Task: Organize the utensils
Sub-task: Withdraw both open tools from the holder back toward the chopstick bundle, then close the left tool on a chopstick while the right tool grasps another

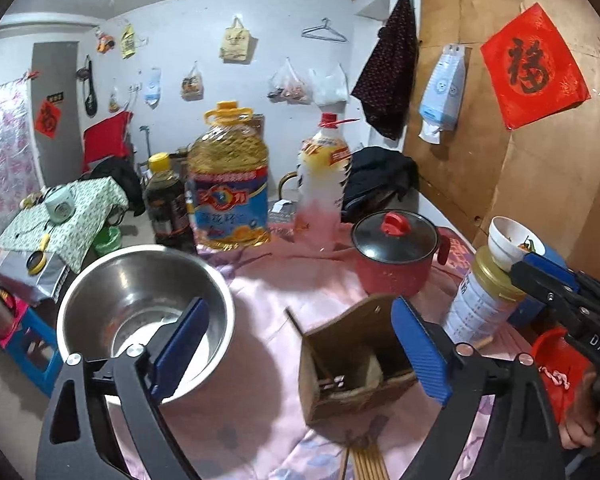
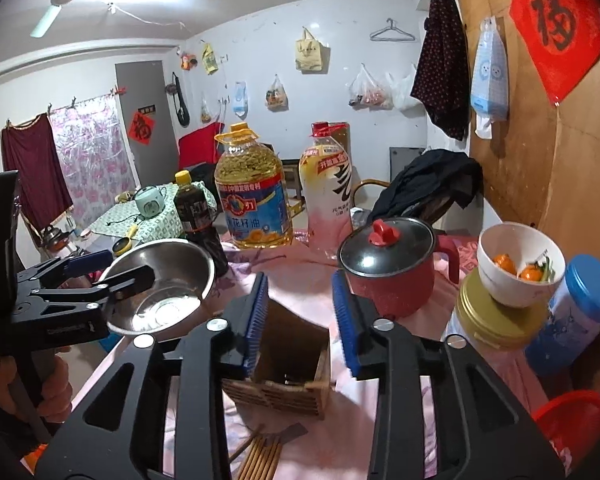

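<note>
A brown wooden utensil holder point(image 1: 348, 364) stands on the pink cloth, with a chopstick or two leaning inside. It also shows in the right wrist view point(image 2: 288, 364). A bundle of wooden chopsticks point(image 1: 366, 462) lies on the cloth in front of it, also seen in the right wrist view point(image 2: 260, 460). My left gripper point(image 1: 300, 356) is open and empty, its fingers either side of the holder and the steel bowl. My right gripper point(image 2: 300, 320) is open and empty, hovering above the holder. The right gripper also shows in the left view point(image 1: 548, 284), and the left gripper in the right view point(image 2: 96, 276).
A steel bowl point(image 1: 144, 316) sits left of the holder. Behind stand a red lidded pot point(image 1: 396, 252), an oil jug point(image 1: 228, 184), a dark sauce bottle point(image 1: 168, 204) and a pale drink bottle point(image 1: 324, 184). At right are a tin point(image 2: 496, 312) bearing a white bowl point(image 2: 516, 264), a blue-lidded jar point(image 2: 572, 316) and a red basket point(image 2: 572, 420).
</note>
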A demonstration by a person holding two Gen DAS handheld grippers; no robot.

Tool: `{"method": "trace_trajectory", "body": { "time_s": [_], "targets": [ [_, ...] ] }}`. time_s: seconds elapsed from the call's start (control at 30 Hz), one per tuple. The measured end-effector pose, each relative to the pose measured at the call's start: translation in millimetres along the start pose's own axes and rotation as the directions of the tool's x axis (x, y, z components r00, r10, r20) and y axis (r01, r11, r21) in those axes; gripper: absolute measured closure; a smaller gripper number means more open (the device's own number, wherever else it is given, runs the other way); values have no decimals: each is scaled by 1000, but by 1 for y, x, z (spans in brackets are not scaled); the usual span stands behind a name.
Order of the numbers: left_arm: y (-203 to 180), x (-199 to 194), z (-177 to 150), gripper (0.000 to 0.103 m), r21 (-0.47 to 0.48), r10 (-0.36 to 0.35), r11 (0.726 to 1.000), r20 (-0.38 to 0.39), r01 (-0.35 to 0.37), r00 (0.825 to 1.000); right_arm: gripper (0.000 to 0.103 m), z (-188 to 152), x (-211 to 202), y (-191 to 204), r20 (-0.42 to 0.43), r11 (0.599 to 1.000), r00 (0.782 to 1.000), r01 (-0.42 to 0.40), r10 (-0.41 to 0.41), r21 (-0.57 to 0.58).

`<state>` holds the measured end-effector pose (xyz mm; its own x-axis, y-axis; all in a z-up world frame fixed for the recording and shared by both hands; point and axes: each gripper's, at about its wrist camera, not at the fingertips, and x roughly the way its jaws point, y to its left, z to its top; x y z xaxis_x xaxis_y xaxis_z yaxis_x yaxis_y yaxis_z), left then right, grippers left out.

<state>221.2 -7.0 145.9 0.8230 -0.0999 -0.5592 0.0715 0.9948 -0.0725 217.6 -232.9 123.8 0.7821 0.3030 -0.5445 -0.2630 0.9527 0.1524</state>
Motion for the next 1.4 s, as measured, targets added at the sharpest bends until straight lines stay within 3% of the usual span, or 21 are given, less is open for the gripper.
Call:
{"method": "trace_trajectory", "body": {
  "time_s": [0.23,0.47,0.7,0.87,0.97,1.1,1.13,1.3,1.4],
  "targets": [
    [21,-10,-40,9,-79,6,997,-79,-12,997,50,-36,-14,1,-48,999,999,12,-10,41],
    [22,-14,-94,9,-48,32,998,-170,-41,985,49,-87,-18,6,-150,999,988,44,-41,21],
    [10,-8,-167,9,53,46,998,-306,-31,951,49,-141,-19,8,-269,997,960,79,-77,-3],
    [5,-3,-215,10,97,16,995,-401,25,916,49,-192,-19,2,-389,995,916,104,-94,3],
    [0,-3,-238,19,100,-27,992,-444,79,896,49,-215,-22,1,-440,994,894,106,-87,19],
    [-6,-3,-257,38,85,-90,985,-483,149,871,49,-235,-27,8,-483,995,871,101,-85,7],
    [-7,-3,-260,44,81,-100,984,-483,158,870,49,-238,-28,10,-488,995,869,98,-85,0],
    [-16,-3,-269,54,79,-130,978,-487,192,864,49,-252,-35,17,-513,997,855,75,-78,-26],
    [-21,4,-277,69,101,-107,978,-507,182,855,49,-261,-37,21,-528,998,847,55,-63,-31]
  ]
}}
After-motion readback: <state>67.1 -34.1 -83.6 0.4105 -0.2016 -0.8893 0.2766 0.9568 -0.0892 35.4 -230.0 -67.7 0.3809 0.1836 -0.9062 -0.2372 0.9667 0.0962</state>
